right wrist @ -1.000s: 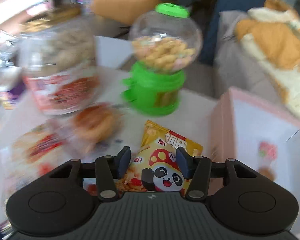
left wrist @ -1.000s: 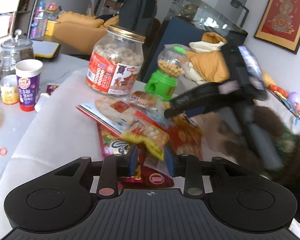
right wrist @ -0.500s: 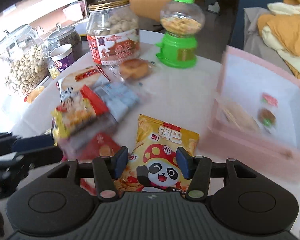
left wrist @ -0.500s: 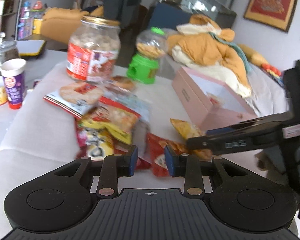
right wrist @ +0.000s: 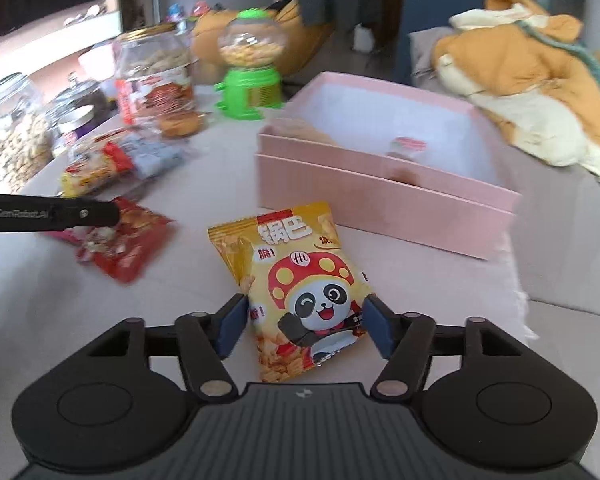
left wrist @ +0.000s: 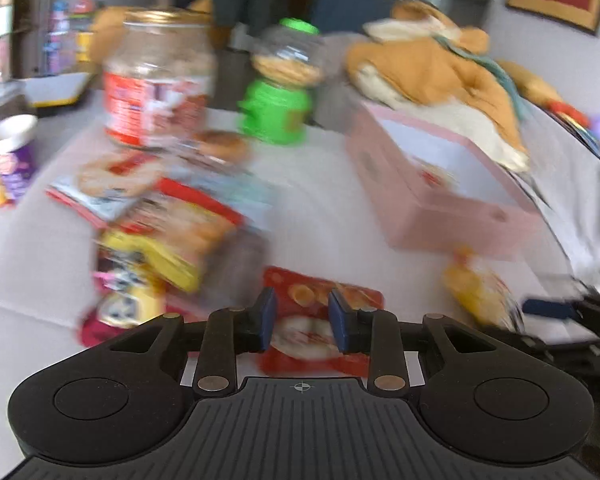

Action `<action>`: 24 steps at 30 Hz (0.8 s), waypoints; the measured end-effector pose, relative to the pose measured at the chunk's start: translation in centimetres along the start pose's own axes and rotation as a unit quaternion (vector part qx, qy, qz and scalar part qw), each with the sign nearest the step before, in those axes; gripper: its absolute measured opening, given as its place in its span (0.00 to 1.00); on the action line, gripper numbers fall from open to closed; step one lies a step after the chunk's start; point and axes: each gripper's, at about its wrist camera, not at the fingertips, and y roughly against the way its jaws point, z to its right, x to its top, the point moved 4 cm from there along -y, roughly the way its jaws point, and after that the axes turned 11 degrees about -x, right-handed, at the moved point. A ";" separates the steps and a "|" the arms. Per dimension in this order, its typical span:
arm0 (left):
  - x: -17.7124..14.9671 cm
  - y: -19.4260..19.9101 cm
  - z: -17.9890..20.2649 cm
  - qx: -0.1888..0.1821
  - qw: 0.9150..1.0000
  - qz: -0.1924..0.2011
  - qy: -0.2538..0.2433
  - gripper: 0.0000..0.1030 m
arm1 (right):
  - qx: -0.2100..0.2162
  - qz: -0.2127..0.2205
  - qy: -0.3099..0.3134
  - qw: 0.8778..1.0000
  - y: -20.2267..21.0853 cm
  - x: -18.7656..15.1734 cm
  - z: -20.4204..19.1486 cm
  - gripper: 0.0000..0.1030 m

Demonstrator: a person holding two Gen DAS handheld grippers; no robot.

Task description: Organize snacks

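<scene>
A yellow panda snack packet [right wrist: 300, 280] lies flat on the white tablecloth in front of the open pink box [right wrist: 380, 196]. My right gripper [right wrist: 305, 320] straddles its near end. The jaws are opening and the pads stand clear of the packet. The left wrist view is blurred. There my left gripper [left wrist: 300, 312] is shut on a red snack packet [left wrist: 320, 292], apart from the pile. In the right wrist view one left finger [right wrist: 60, 214] reaches over that red packet [right wrist: 128, 240]. The pink box [left wrist: 440, 216] holds a few small snacks.
A pile of snack packets [right wrist: 112, 160] lies to the left. Behind it stand a red-labelled jar [right wrist: 156, 76], a green candy dispenser [right wrist: 252, 80] and glass jars [right wrist: 12, 132]. An orange and cream plush [right wrist: 532, 80] lies behind the box. The table ends at the right.
Both grippers swung right, toward the pink box. The right jaws widened off the yellow packet, which now rests on the table. The red packet came out of the pile with the left gripper.
</scene>
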 end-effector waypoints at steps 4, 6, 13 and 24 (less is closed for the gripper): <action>-1.0 -0.2 2.6 -0.051 0.997 -0.040 -0.031 0.34 | -0.023 -0.008 -0.044 0.999 -1.4 -1.2 2.3 0.79; -1.5 -0.1 3.9 -0.070 0.995 -0.052 -0.048 0.34 | -0.013 -0.011 -0.076 0.997 -1.8 -1.5 3.5 0.83; -1.8 0.7 5.7 -0.056 0.993 -0.039 -0.096 0.34 | 0.007 -0.010 -0.129 0.992 -1.6 -1.9 5.3 0.87; -1.6 -0.5 6.9 -0.014 0.970 -0.079 -0.228 0.34 | -0.008 -0.010 -0.109 0.994 -1.6 -1.9 4.3 0.90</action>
